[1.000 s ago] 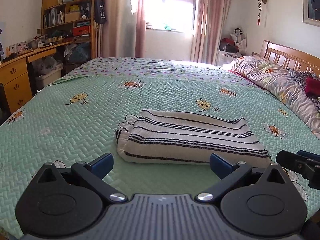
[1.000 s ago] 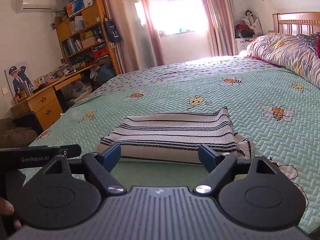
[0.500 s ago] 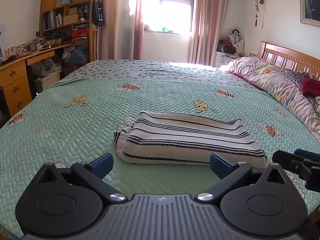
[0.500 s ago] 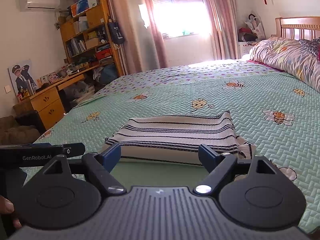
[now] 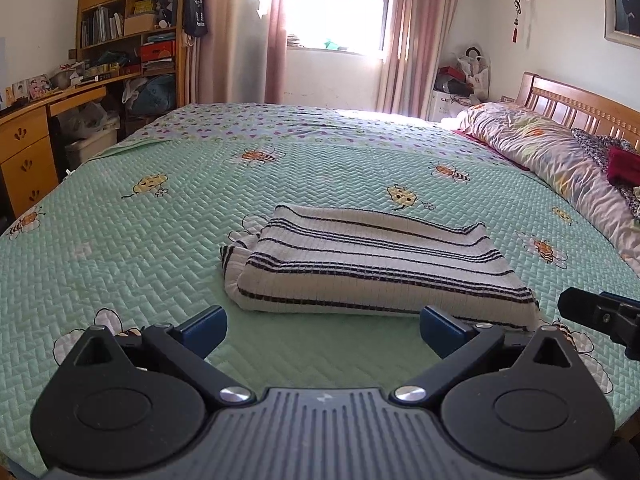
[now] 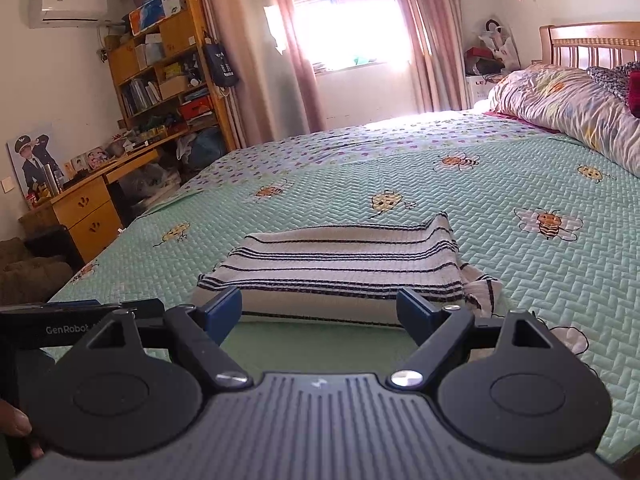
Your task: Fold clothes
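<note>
While both tongs hang just short of it, the striped garment [image 5: 372, 260] lies folded into a flat, thick rectangle on the bed [image 5: 120, 240], toward the bed's near edge and roughly midway along it. It is cream with thin dark stripes running along its length; a loose bit of its cloth sticks out at the right end in the right wrist view and another at the left end in the left wrist view. The left tongs [image 5: 322, 324] stand wide open with nothing between their blue pads [image 5: 202, 326], over bare quilt just before the garment's near fold. The right tongs [image 6: 320, 310] are likewise spread wide and empty, their blue pads [image 6: 224, 308] just in front of the garment's near edge; whether they touch it cannot be told. The green bee-print quilt covers the bed; a rumpled duvet [image 5: 540, 152] lies along the headboard [image 5: 580, 100] edge on the right. Each view catches part of the other tool at its side edge.
</note>
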Tool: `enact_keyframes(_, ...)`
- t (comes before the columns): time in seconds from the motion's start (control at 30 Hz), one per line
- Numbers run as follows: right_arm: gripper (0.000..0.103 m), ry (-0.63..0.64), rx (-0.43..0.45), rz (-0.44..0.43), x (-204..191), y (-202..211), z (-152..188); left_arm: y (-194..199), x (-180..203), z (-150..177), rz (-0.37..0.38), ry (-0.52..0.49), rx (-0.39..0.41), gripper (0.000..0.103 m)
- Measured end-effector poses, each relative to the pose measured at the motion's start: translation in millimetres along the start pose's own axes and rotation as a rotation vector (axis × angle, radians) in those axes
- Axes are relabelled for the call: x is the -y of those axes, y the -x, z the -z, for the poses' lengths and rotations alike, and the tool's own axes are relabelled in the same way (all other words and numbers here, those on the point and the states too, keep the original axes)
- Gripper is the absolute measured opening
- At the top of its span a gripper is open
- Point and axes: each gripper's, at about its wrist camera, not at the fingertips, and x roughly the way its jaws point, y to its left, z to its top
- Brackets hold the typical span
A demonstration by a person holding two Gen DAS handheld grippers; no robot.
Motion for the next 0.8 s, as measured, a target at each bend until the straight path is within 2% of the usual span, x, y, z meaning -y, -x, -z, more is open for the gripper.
enact_keyframes(0.33,0.085,-0.005,-0.026,0.029,4.9,-24.5,-4.3,-23.5,-1.3,-2.4,-0.015,-0.007,-0.028,0.102)
enact_keyframes(0.8,0.085,-0.004,-0.028,0.06,9.8,-46.7,-22.7,-41.4,15.1,-21.8,-0.005,-0.039,-0.014,0.102)
